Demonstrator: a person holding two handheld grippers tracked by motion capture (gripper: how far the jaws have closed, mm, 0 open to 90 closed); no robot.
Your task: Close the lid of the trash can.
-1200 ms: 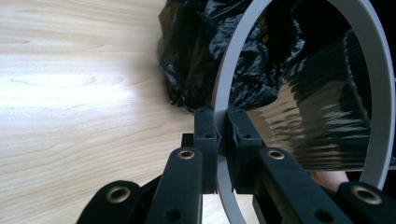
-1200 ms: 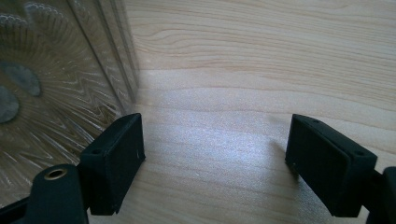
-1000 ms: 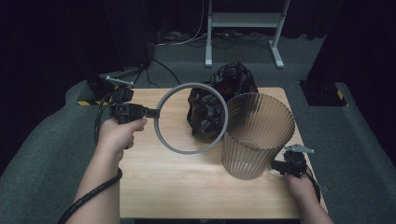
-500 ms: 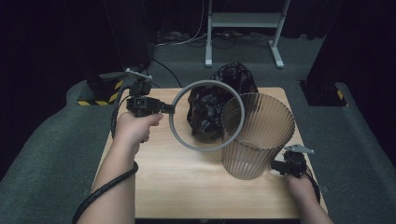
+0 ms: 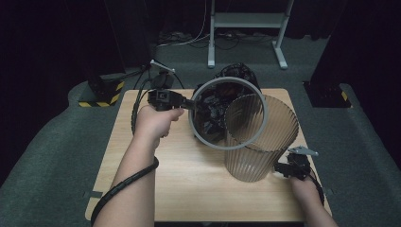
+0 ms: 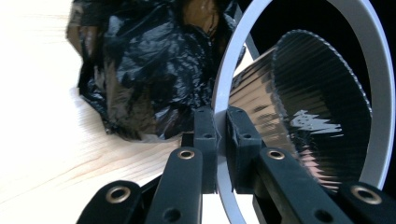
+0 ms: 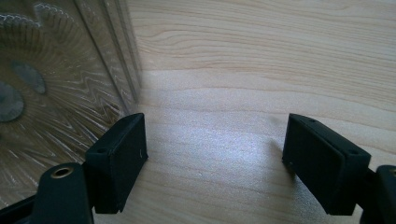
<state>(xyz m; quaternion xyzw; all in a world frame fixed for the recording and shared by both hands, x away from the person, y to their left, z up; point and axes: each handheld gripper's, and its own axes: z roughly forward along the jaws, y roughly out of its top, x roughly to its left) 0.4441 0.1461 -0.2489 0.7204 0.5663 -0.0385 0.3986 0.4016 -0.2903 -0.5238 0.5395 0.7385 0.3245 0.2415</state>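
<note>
My left gripper [image 5: 187, 105] is shut on the rim of a thin grey ring [image 5: 191, 116], holding it up above the wooden table [image 5: 165, 189]. In the high view the ring overlaps the mouth of a clear ribbed bin [image 5: 255, 151] standing upright at the right. The left gripper view shows the pads [image 6: 205, 135] clamping the ring [image 6: 223, 74], with the bin [image 6: 299, 93] seen through it. A crumpled black plastic bag [image 5: 210, 111] lies behind the ring. My right gripper [image 5: 283, 169] stands open, low beside the bin's base [image 7: 56, 84], with only bare table between its jaws [image 7: 215, 149].
A metal stand [image 5: 246, 21] rises on the floor beyond the table. A black-and-yellow striped object [image 5: 101, 92] sits on the floor at the back left. Cables run from the left gripper along the forearm. Bare tabletop lies at the front left.
My left hand has carried the ring to the right and slightly upward, from over the bag to overlapping the bin's mouth. The right hand has stayed put.
</note>
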